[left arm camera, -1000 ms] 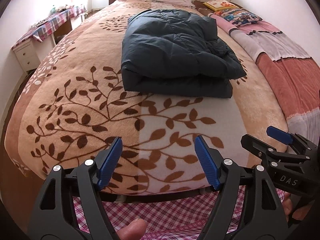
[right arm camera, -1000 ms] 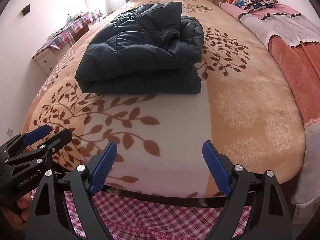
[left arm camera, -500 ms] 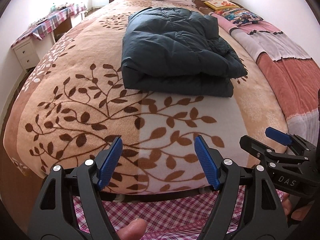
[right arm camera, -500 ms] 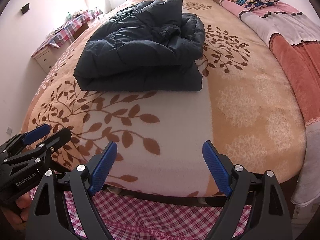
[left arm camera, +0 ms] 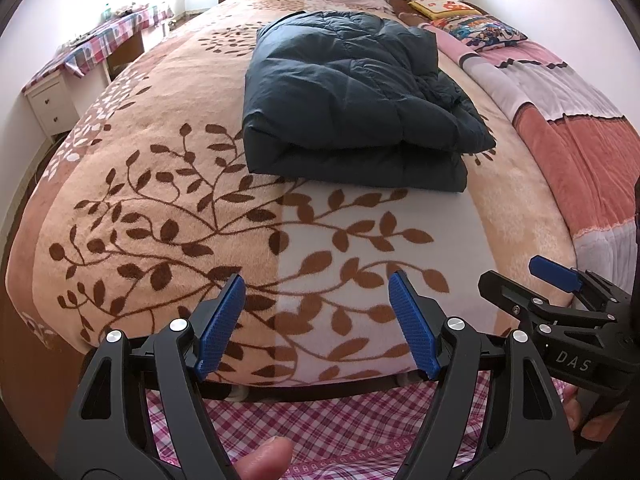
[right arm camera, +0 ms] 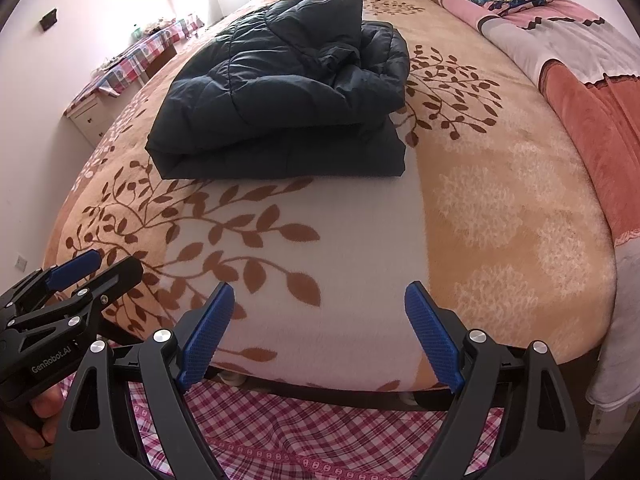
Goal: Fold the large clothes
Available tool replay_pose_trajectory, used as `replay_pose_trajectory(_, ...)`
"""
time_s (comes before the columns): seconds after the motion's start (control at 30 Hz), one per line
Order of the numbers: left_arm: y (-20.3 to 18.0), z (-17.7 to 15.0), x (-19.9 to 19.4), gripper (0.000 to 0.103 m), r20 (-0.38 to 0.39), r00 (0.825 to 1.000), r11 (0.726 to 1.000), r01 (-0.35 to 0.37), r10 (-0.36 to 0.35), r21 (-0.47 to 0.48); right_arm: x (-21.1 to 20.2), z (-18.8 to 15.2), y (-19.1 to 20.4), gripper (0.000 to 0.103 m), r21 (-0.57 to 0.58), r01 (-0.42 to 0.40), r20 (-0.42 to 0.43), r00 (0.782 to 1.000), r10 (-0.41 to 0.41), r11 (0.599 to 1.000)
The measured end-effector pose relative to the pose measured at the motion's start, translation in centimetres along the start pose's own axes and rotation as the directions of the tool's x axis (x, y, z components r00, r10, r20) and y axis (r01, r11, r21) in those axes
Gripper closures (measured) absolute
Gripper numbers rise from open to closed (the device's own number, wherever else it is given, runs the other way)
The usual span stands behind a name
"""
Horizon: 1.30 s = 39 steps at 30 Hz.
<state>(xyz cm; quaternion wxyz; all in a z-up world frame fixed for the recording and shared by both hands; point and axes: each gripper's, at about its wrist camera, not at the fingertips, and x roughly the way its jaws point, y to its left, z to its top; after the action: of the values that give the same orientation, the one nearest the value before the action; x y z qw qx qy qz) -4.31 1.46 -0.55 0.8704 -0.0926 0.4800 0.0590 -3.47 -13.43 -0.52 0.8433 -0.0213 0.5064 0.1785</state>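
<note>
A dark navy puffy jacket (left arm camera: 352,96) lies folded in a thick stack on the leaf-patterned blanket (left arm camera: 168,208) in the middle of the bed; it also shows in the right wrist view (right arm camera: 288,92). My left gripper (left arm camera: 316,320) is open and empty near the foot of the bed, well short of the jacket. My right gripper (right arm camera: 320,328) is open and empty beside it. Each gripper shows in the other's view, the right one (left arm camera: 560,304) at the lower right and the left one (right arm camera: 68,292) at the lower left.
A pink and grey quilt (left arm camera: 568,104) and pillows (left arm camera: 468,20) lie along the bed's right side. A white drawer unit (left arm camera: 48,104) and a table with a checked cloth (left arm camera: 104,40) stand at the left wall. Pink checked fabric (left arm camera: 320,424) hangs below the grippers.
Both grippers have shifted slightly nearer to the bed; the jacket sits a little lower and larger in both views. Both stay open and the jacket has not moved.
</note>
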Motion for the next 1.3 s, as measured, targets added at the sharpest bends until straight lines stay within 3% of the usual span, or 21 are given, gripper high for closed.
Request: replay_pose_trajectory(1.3,0.08,-0.11,-0.17,0.031,0.002,1.0,1.0,0.001,-0.001,0.0,-0.05,-0.08,-0.04,0.019,0.0,-0.002,0.0,1.0,0.002,1.0)
